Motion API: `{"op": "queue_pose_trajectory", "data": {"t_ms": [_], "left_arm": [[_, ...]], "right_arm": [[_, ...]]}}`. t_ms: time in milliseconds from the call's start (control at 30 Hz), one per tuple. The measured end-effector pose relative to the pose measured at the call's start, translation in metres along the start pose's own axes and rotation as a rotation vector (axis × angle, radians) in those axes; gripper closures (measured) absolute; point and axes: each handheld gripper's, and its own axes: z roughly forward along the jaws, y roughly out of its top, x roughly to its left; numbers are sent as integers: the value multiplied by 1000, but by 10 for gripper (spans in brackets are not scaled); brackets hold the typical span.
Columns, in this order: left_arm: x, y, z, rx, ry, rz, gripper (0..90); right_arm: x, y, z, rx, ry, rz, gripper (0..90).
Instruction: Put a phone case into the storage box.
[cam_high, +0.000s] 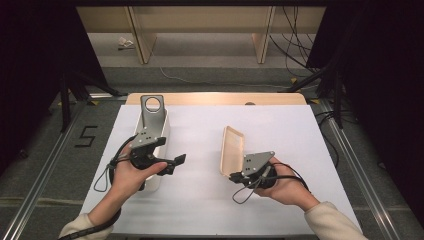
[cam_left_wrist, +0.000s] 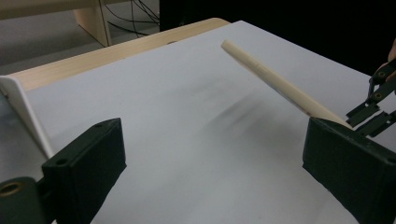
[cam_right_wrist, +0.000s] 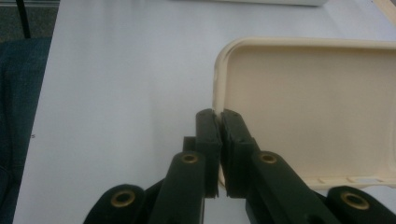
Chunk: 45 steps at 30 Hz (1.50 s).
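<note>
At the left of the high view, the white container (cam_high: 159, 131) lies lengthwise on the white table cover (cam_high: 200, 190), with a grey plate with a round hole (cam_high: 152, 111) standing at its far end. The left gripper (cam_high: 176, 163) sits over the container's near half, left of frame centre, held by the left hand (cam_high: 131, 172); its jaws point toward the middle of the frame. In the left gripper view the two black jaws stand wide apart at the lower left and lower right corners with bare cover between them: released, grasping nothing. Right of centre in the high view, the beige lid (cam_high: 232, 150) stands tilted on its long edge. The right gripper (cam_high: 234, 177), held by the right hand (cam_high: 285, 187), meets the lid's near end in the lower right of the frame. In the right gripper view the jaws are pressed together at lower centre on the lid's rim (cam_right_wrist: 217, 100): clenched, grasping the lid, whose hollow inner face occupies the right half of that frame.
</note>
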Motion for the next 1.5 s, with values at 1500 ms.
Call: {"op": "queue_pose_trajectory", "data": {"t_ms": [1500], "left_arm": [[-19,57,126,282,-68,-108,343]], "right_arm": [[11,13,6,-19,19,-45,871]]}}
